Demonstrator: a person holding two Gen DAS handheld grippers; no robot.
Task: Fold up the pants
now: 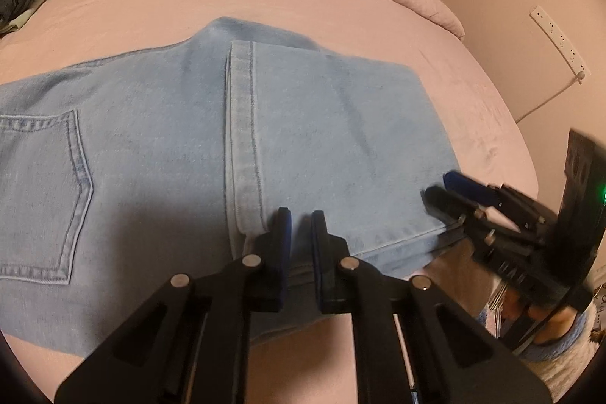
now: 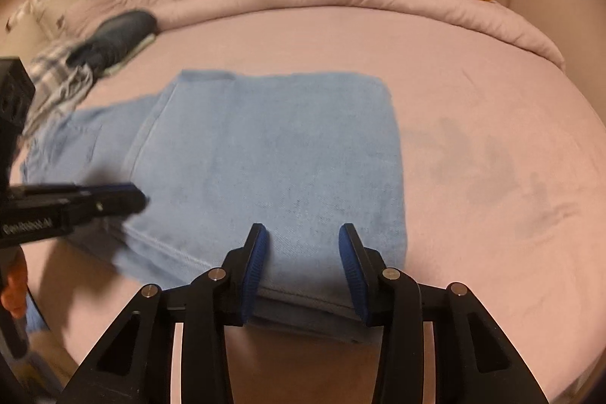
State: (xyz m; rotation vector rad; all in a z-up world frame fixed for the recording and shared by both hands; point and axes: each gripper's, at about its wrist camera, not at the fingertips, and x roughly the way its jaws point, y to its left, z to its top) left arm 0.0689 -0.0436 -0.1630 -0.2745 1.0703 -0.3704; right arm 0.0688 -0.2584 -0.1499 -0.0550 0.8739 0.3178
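The left tool (image 1: 301, 218) has its jaws narrowed to a slim gap over the near edge of the pants (image 1: 322, 124), beside the leg hem; the right tool (image 2: 303, 233) is spread wide over that same edge; the light-blue pants lie partly folded on the pink bed (image 2: 492, 139)

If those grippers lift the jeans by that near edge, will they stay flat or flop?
Probably flop: the jeans are soft denim lying in folded layers on the bed, so the far part would likely sag. The stacked layers may slide apart. Denim looks fairly heavy for cloth.
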